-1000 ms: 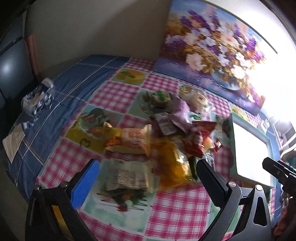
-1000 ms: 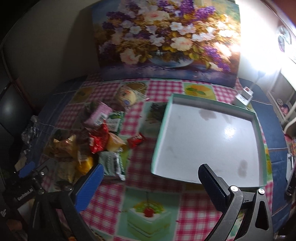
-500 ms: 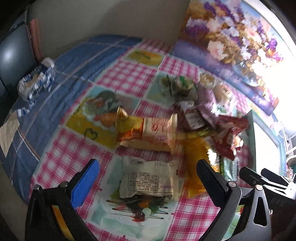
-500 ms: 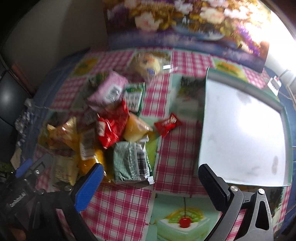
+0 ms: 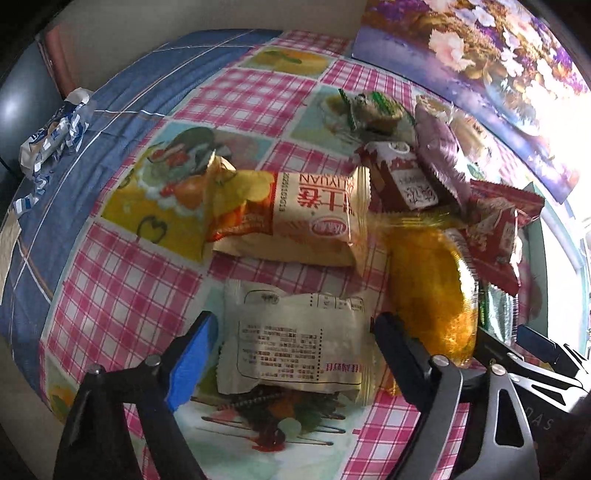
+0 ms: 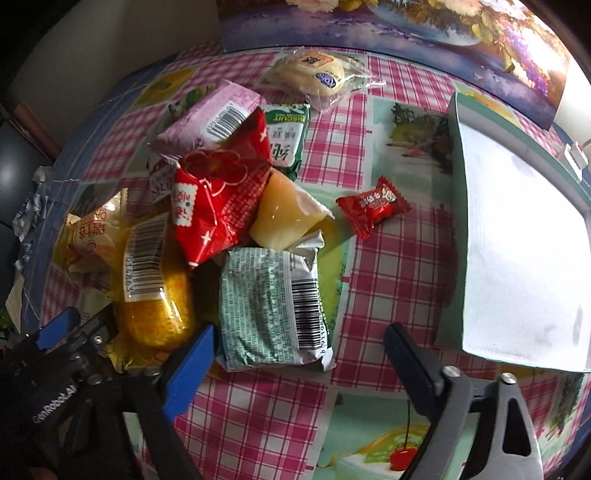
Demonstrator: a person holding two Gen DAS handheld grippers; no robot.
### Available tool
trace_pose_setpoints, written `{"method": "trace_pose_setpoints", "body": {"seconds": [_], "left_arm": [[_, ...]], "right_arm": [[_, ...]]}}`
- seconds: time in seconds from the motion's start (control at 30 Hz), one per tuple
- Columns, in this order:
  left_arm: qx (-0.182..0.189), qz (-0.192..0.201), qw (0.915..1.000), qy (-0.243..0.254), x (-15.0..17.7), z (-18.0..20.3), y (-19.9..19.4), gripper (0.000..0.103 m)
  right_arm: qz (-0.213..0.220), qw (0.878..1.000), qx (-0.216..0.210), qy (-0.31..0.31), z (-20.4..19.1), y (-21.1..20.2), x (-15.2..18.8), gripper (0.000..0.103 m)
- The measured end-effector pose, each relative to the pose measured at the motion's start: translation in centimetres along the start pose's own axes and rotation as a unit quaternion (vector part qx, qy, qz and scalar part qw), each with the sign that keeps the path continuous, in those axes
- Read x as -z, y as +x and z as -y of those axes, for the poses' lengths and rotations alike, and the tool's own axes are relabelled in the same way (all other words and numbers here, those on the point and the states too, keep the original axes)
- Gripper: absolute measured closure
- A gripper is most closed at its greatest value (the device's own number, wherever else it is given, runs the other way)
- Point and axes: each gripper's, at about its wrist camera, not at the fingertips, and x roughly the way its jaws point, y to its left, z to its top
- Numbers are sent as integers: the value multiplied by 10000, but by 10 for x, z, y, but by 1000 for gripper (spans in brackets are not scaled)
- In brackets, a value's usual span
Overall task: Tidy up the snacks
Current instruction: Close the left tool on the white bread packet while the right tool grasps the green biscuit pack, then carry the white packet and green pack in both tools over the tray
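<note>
A pile of snack packets lies on the checked tablecloth (image 5: 129, 295). My left gripper (image 5: 295, 326) points down over a cream packet with black print (image 5: 295, 350). Its jaws are closing, and the packet lies between them with its ends near both fingers. My right gripper (image 6: 301, 334) hangs over a green-and-white packet (image 6: 269, 306). Its jaws are closing too: the blue finger is at the packet's edge and the black finger stands apart. A yellow packet (image 6: 155, 295) lies between the two grippers. The white tray with a green rim (image 6: 517, 240) sits to the right.
Further back lie a red packet (image 6: 218, 199), a jelly cup (image 6: 284, 214), a small red candy (image 6: 373, 206), a pink packet (image 6: 210, 118) and a wrapped bun (image 6: 314, 70). A floral painting (image 6: 406, 22) leans at the back. A crumpled blue-white wrapper (image 5: 51, 136) lies far left.
Both grippers have come down close over the pile and tilted more steeply. Their jaws have narrowed. The cream packet and the green packet now sit between the fingers.
</note>
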Motion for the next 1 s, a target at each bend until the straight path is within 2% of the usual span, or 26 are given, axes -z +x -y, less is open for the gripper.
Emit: {"method": "trace_pose_setpoints", "body": {"seconds": [0.23, 0.33, 0.4, 0.6, 0.67, 1.0], "left_arm": [[-222, 17, 9997, 64, -6, 9, 8, 19], [-371, 36, 9993, 103, -7, 14, 11, 24], [-420, 66, 9990, 120, -7, 18, 11, 29], [-450, 125, 9989, 25, 0, 21, 4, 35], [-418, 156, 9990, -20, 1, 22, -1, 45], [-523, 251, 9982, -127, 3, 29, -32, 45]], "right_arm": [[175, 9998, -62, -115, -10, 5, 1, 33], [191, 9996, -154, -133, -14, 3, 0, 43], [189, 9996, -189, -127, -15, 0, 0, 45], [145, 9992, -376, -48, -14, -6, -3, 47], [170, 9990, -420, -63, -16, -10, -3, 48], [424, 9970, -654, 43, -5, -40, -2, 49]]}}
